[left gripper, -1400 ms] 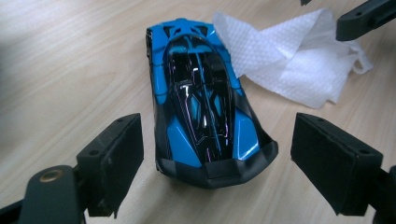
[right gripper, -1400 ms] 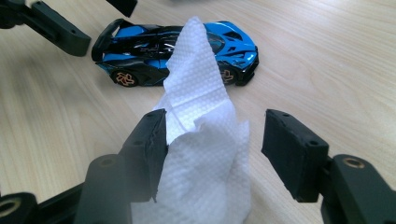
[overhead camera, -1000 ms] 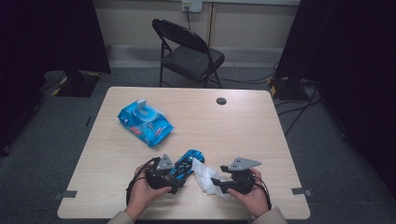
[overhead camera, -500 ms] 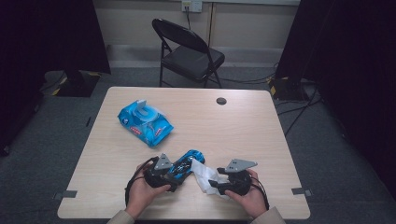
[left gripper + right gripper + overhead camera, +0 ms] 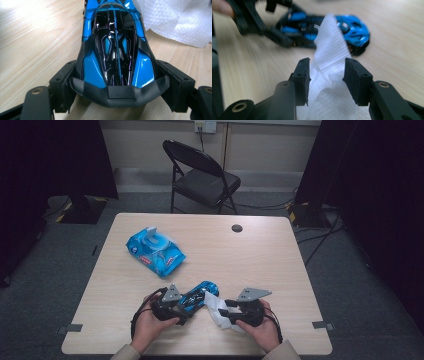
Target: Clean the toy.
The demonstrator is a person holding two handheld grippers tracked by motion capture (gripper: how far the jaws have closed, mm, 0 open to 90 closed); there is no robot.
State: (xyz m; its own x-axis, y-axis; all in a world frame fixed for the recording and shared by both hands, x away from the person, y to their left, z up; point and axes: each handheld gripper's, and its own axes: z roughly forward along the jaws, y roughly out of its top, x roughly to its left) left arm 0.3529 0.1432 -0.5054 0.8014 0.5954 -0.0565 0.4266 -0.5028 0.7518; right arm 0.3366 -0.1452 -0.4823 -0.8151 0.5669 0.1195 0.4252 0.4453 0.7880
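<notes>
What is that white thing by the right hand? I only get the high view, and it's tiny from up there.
Observer: A white wipe with a ribbed, embossed surface. In the right gripper view it stands bunched between the right gripper's fingers.
Operator: Are they squeezing it?
Observer: They have just been closing around it. I can't tell whether they press on it yet.
Operator: And the blue toy?
Observer: The left gripper view shows a toy car with a glossy black roof. The left gripper has just been closing, and its fingers sit against both flanks at one end.
</notes>
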